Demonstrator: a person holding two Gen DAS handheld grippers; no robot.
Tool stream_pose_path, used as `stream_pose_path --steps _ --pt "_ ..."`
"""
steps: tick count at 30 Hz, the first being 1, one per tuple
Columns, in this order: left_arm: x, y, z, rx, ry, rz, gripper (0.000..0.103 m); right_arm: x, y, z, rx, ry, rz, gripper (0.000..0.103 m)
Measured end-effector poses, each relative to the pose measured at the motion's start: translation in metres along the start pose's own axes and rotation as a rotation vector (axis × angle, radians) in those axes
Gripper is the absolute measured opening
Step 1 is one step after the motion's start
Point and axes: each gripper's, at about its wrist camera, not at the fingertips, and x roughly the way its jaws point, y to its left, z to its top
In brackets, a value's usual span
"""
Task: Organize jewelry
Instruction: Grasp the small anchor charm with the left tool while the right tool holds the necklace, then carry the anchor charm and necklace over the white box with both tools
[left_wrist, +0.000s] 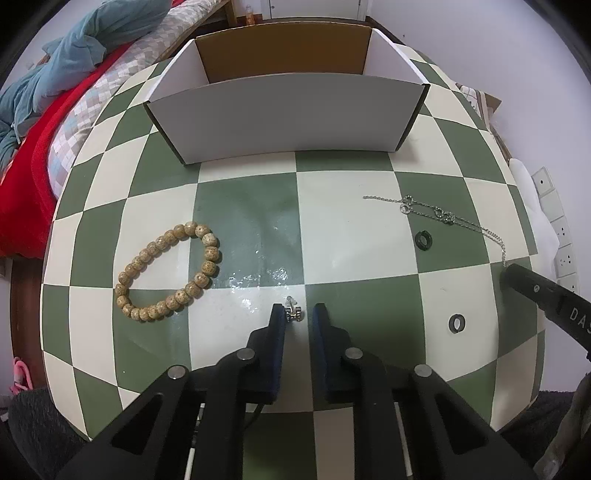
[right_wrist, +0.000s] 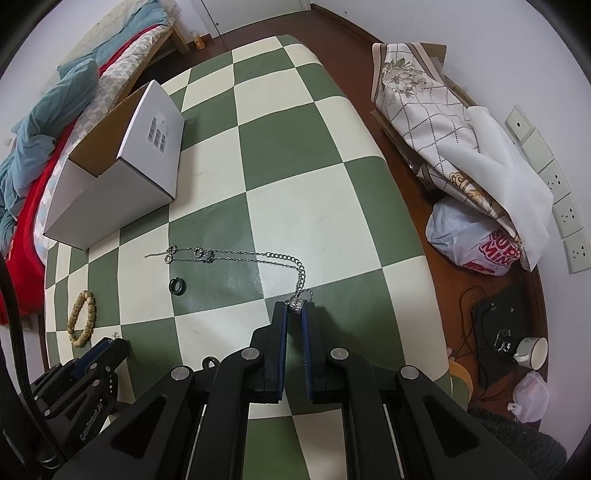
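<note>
**Jewelry on checkered worktop: both claws down at the pieces**

Left claw (left_wrist: 299, 308): points steeply down at the green-and-cream worktop (left_wrist: 343, 229), jaws drawn close together. A small silver charm (left_wrist: 293, 312) lies at the tips and touches the finger on the picture's left. A sliver of gap shows toward the other finger, so a firm grip cannot be confirmed.

Right claw (right_wrist: 295, 306): pressed together, pinching the silver ring-shaped end piece of the chain necklace (right_wrist: 236, 254). From the tips the chain runs up and then away to the left across the worktop, with small rings strung along it.

Bead bracelet (left_wrist: 168, 271): tan speckled beads in a closed loop, lying flat well to the left of the left claw.

Dark ring (left_wrist: 423, 240): on a green square, just below the chain.

Second ring (left_wrist: 457, 324): on a cream square, nearer the front edge, between the two claws.

White box (left_wrist: 288, 114): open-topped, brown inside, standing at the far side of the worktop, apart from all the pieces.
</note>
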Motion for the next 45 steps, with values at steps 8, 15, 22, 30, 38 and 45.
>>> stream_pose_path --steps 8,15,22,30,38,45 --pt "-0.003 0.001 -0.001 0.005 -0.004 -0.004 0.006 -0.007 0.002 0.002 -0.006 -0.009 0.006 0.008" --pt "-0.028 0.002 0.004 0.017 -0.044 -0.018 0.006 -0.035 0.014 0.009 -0.018 -0.046 0.06 0.008" --pt "-0.077 0.014 0.026 0.004 -0.131 -0.05 0.006 -0.092 0.04 0.028 -0.061 -0.139 0.136 0.008" --pt "-0.136 0.025 0.054 -0.002 -0.236 -0.075 0.006 -0.166 0.078 0.051 -0.143 -0.257 0.202 0.008" --pt "-0.178 0.039 0.081 0.013 -0.298 -0.106 0.006 -0.225 0.11 0.075 -0.202 -0.352 0.245 0.008" --pt "-0.161 0.067 0.124 -0.008 -0.229 -0.178 0.006 -0.228 0.145 0.109 -0.244 -0.355 0.263 0.008"
